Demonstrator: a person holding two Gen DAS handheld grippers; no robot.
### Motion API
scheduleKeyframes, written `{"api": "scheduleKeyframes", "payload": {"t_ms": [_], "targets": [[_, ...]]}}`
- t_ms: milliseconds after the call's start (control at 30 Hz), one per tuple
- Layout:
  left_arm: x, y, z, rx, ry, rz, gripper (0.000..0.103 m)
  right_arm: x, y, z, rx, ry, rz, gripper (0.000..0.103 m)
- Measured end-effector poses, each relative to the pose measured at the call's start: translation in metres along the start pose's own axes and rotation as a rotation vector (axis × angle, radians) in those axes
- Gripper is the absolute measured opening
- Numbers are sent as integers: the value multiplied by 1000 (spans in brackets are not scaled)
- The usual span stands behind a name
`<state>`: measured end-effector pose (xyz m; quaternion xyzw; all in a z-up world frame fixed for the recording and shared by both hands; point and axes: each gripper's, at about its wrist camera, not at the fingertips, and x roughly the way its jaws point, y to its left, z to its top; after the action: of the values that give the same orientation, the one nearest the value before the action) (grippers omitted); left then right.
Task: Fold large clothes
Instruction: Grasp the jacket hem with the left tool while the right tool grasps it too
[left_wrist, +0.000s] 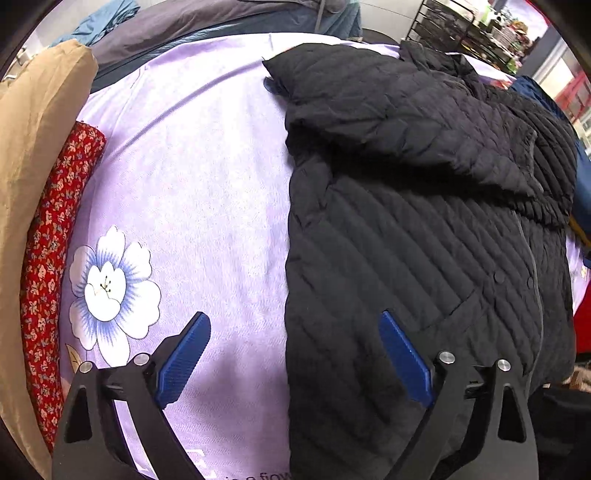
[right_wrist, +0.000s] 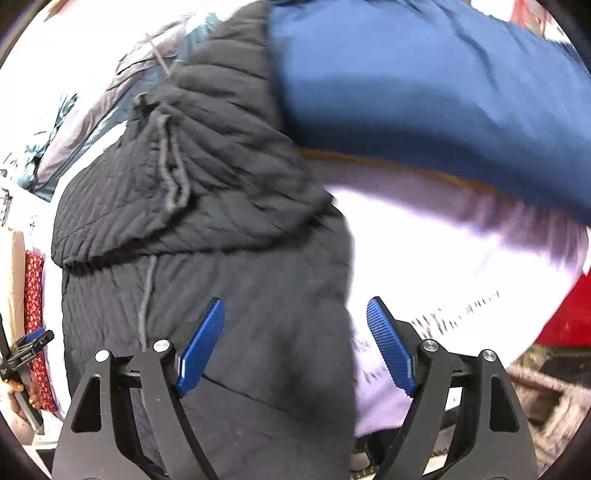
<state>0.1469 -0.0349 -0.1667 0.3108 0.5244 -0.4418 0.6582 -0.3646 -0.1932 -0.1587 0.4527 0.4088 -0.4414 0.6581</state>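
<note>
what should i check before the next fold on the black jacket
1. Left gripper open, nothing between its pads: ok.
2. Right gripper open, nothing held: ok.
3. Black quilted jacket lies on the lilac sheet: ok.
4. Sleeve folded across the jacket's body: ok.
5. Blue garment clear of the jacket: not ok, it lies right against it.
6. Jacket's lower hem flat: cannot tell.

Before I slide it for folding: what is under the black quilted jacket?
The black quilted jacket lies on a lilac sheet printed with a white flower. The sheet shows on both sides; whatever sits directly beneath the jacket is covered.
</note>
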Motion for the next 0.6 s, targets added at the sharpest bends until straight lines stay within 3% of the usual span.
{"api": "scheduleKeyframes", "payload": {"t_ms": [67,333,433,533,600], "targets": [[-1,6,-17,-1,10,-39,92,2,-12,-10,32,25,26,79],[28,1,-72,-9,173,-190,92,26,-31,-56,27,168,65,79],[28,-7,-83,48,159,-170,92,33,-34,-73,23,215,93,79],[26,-5,-93,60,169,-199,91,40,-38,-95,44,279,164,79],[24,-4,-96,66,180,-221,83,41,-39,-107,58,303,208,79]]}}
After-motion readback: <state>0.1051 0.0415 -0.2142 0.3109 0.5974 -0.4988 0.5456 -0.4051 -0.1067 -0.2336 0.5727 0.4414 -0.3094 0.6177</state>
